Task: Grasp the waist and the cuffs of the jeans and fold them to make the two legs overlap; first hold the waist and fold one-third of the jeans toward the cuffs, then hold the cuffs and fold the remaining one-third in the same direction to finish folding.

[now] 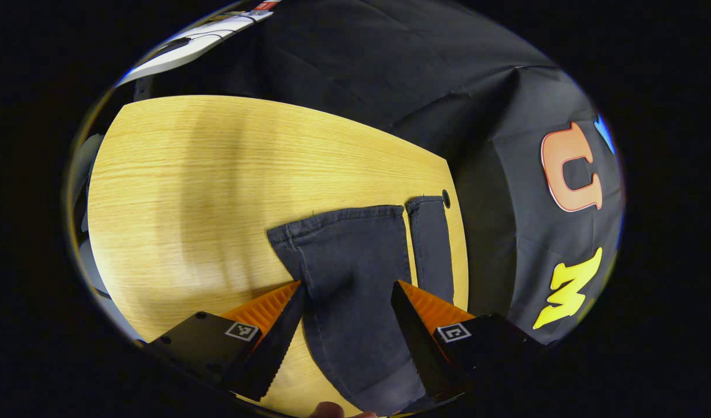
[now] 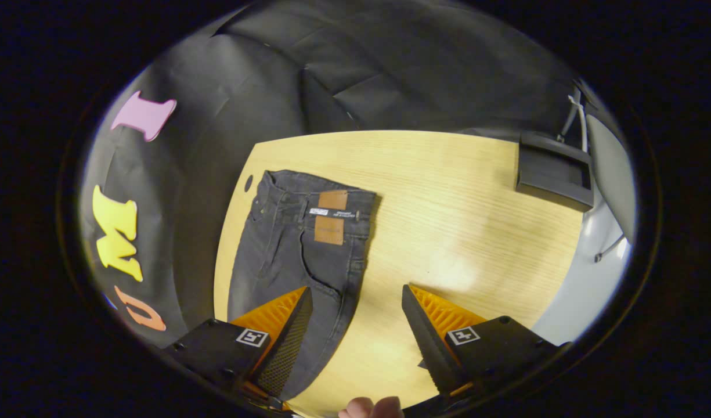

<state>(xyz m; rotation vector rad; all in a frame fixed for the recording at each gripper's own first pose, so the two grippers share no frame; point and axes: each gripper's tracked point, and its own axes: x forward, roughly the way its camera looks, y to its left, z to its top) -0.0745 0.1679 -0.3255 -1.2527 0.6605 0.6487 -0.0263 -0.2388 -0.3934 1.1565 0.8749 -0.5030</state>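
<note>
Fingertips of the person's hand (image 2: 371, 407) show at the bottom edge of the right gripper view, just behind the tool. Ahead of them the right gripper (image 2: 355, 313) stands with its jaws wide apart and nothing between them; its orange, ribbed pads face each other over bare wood and the edge of the denim. One black finger overlaps the jeans in the picture, but whether it touches the cloth cannot be told.

Dark grey jeans (image 2: 300, 244) lie flat on the wooden table (image 2: 448, 203), along the table's edge nearest the black booth wall. In the right gripper view the waist end is farthest from the camera, with a brown leather patch (image 2: 331, 216) and a small tag at the waistband. A black tray (image 2: 555, 171) sits at the far corner of the table, well apart from the jeans.

In the left gripper view the left gripper (image 1: 349, 313) is likewise fully open and holds nothing. Both its fingers frame one trouser leg, which runs up between them toward the cuffs (image 1: 361, 216). The two cuffs lie side by side, a narrow strip of wood showing between them, beside a small round hole (image 1: 446, 198) in the tabletop. The legs are not overlapped.
</note>
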